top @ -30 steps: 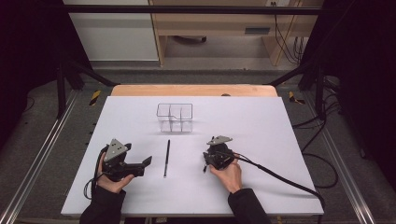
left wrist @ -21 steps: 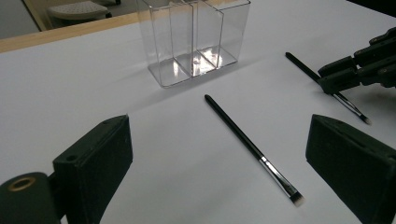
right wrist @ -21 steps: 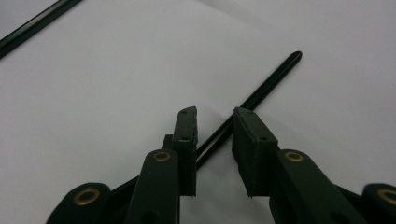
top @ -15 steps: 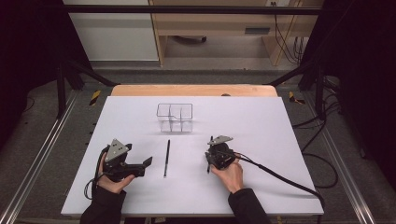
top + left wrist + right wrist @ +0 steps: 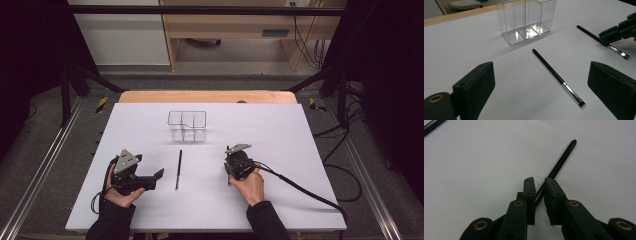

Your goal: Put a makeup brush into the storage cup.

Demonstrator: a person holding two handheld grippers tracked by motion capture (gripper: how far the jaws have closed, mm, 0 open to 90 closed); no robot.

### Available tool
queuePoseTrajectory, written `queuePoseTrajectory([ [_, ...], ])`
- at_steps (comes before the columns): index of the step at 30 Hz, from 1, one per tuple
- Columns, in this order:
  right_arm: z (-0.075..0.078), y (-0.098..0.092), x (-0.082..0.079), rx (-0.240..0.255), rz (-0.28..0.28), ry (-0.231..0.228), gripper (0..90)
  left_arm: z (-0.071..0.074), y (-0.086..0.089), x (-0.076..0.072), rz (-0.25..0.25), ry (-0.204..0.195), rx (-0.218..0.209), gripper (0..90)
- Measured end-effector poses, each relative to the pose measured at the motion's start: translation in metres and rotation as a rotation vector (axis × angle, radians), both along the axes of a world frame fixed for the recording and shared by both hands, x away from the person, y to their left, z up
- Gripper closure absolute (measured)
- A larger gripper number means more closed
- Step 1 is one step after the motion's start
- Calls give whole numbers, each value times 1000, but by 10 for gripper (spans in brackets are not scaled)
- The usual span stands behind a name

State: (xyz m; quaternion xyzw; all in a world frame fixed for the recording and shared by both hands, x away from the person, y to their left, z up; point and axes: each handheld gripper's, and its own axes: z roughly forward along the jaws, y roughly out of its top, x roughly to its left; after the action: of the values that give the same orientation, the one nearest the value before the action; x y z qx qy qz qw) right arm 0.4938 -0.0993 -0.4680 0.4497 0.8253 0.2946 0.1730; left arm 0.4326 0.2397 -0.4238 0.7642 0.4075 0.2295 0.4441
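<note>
A thin black makeup brush [image 5: 178, 169] lies on the white table [image 5: 300, 140], straight ahead between my left gripper's jaws [image 5: 559, 78]. My left gripper [image 5: 156, 180] rests open left of it, with nothing between its wide-apart pads [image 5: 476, 85]. A second black brush [image 5: 589, 33] lies farther right, its handle [image 5: 562, 160] running between the nearly closed pads of my right gripper [image 5: 539, 180]. That right gripper [image 5: 229, 167] is low on the table and shut on this brush. A clear plastic organizer [image 5: 187, 125] with several compartments stands empty behind both brushes.
The table's wooden far edge [image 5: 207, 96] runs behind the organizer [image 5: 526, 20]. The right gripper's cable [image 5: 300, 187] trails across the table to the lower right. Black frame posts stand at both sides.
The right gripper has shifted very slightly to the right over its brush. The left gripper and the near brush have stayed put.
</note>
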Motion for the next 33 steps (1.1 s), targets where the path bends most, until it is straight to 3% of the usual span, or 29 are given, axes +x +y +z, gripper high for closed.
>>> queuePoseTrajectory([
  [9,-2,-2,1,11,-24,14,769,0,-1,0,-3,4,4,66],
  [27,1,-7,2,0,27,43,841,-1,-1,0,-9,7,3,67],
  [31,1,-7,2,-5,31,38,831,-1,-2,1,-12,9,4,68],
  [33,3,-6,2,9,25,43,777,-1,-2,1,-13,11,2,68],
])
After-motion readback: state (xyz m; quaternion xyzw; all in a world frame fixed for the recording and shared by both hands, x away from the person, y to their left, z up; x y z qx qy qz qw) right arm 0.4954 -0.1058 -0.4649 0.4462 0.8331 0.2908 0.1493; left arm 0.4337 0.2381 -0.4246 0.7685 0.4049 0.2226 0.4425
